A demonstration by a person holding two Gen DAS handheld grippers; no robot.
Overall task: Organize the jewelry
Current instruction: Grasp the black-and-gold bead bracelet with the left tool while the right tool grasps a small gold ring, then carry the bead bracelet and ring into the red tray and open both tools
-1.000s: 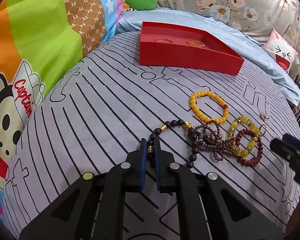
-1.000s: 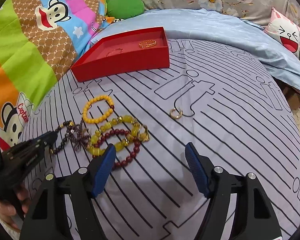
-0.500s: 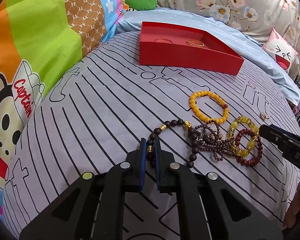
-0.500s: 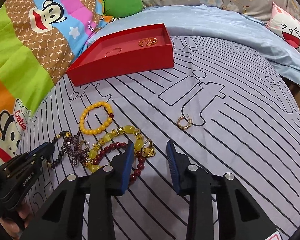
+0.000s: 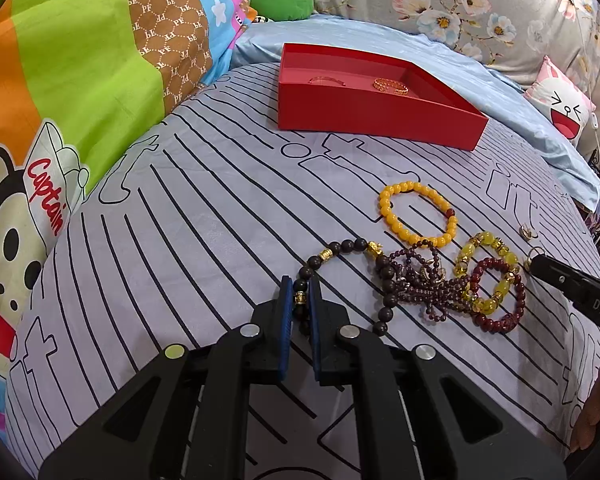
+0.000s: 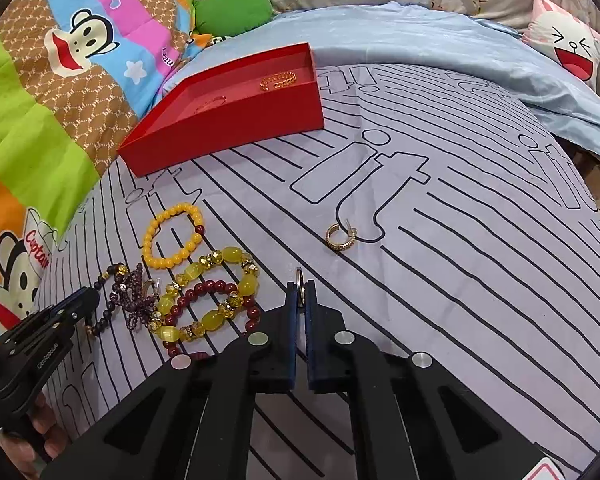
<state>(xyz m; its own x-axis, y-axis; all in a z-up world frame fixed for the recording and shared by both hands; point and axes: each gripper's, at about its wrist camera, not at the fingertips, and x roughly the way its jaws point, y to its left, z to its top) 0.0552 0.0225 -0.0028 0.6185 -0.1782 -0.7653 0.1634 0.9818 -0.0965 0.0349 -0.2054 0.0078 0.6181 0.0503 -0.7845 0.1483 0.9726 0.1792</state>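
We clamped our right gripper [image 6: 300,294] on a small gold ring [image 6: 299,280] and our left gripper [image 5: 299,300] on the dark wooden bead strand [image 5: 342,250]; both likely needed lifting toward the far red cardboard tray [image 6: 236,120].

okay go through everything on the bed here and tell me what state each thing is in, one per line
Left gripper: shut on the dark bead bracelet.
Right gripper: shut on a small ring, held on edge.
Red tray: open, two gold pieces inside.
Orange bead bracelet: lying flat, loose.
Yellow crystal bracelet: overlapping the red bead bracelet.
Purple bead strand: bunched in a tangle.
Gold hoop ring: lying alone on the sheet.
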